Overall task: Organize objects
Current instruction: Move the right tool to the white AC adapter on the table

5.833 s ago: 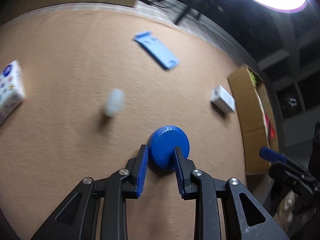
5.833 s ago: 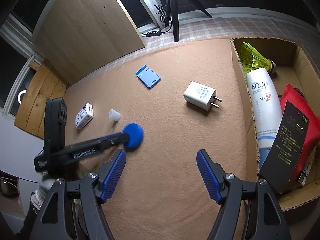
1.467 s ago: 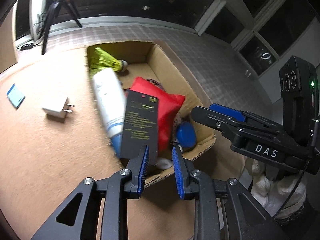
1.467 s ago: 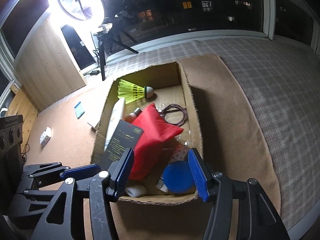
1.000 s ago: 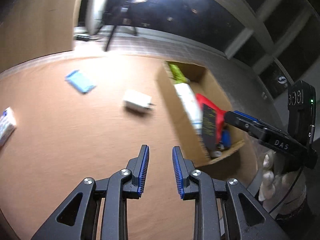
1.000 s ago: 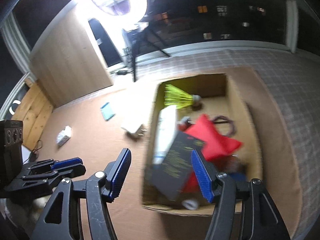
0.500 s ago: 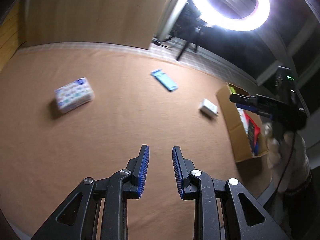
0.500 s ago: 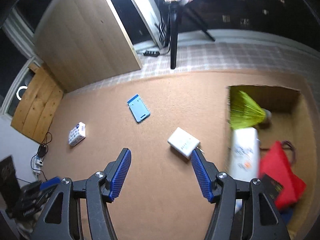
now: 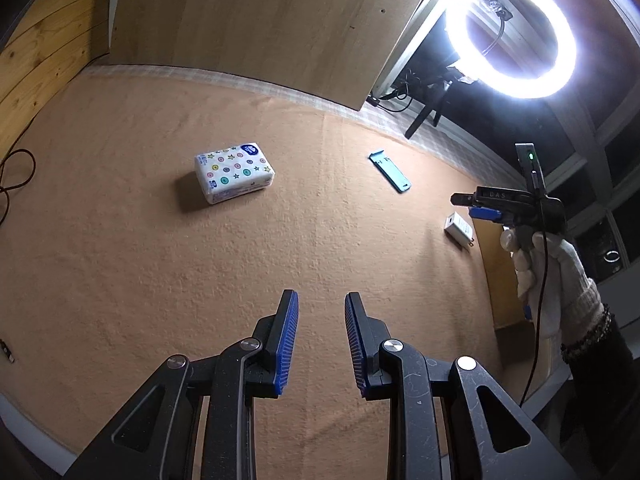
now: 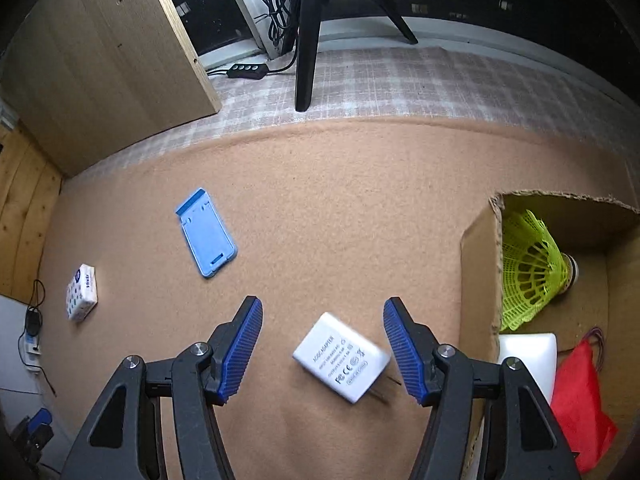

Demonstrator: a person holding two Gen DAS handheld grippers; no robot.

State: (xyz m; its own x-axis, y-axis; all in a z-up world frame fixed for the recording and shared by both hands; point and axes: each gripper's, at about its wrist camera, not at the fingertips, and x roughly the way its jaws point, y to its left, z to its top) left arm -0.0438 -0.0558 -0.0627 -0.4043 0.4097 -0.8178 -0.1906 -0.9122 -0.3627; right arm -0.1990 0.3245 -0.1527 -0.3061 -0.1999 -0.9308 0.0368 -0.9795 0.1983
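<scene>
A white power adapter (image 10: 342, 356) lies on the tan mat between the fingers of my right gripper (image 10: 323, 302), nearer the right pad; the pads do not touch it. The right gripper (image 9: 486, 213) also shows at the far right of the left wrist view, held by a gloved hand (image 9: 556, 272) over the adapter (image 9: 458, 230). My left gripper (image 9: 321, 296) hovers over bare mat, its narrow gap holding nothing. A star-patterned tissue pack (image 9: 234, 172) and a blue phone stand (image 9: 390, 171) lie farther out. The cardboard box (image 10: 480, 272) holds a yellow shuttlecock (image 10: 528, 268) and a red pouch (image 10: 580, 400).
A ring light (image 9: 510, 36) glares at the upper right, and its tripod leg (image 10: 306, 40) stands beyond the mat. A wooden board (image 10: 100, 60) leans at the back left. A power strip (image 10: 246, 70) lies on the checked cloth. A cable (image 9: 16, 172) loops at the mat's left edge.
Both grippers have swung left, away from the box. The right one has sunk over the adapter, which now lies between its fingers. The tissue pack looms larger in the left view.
</scene>
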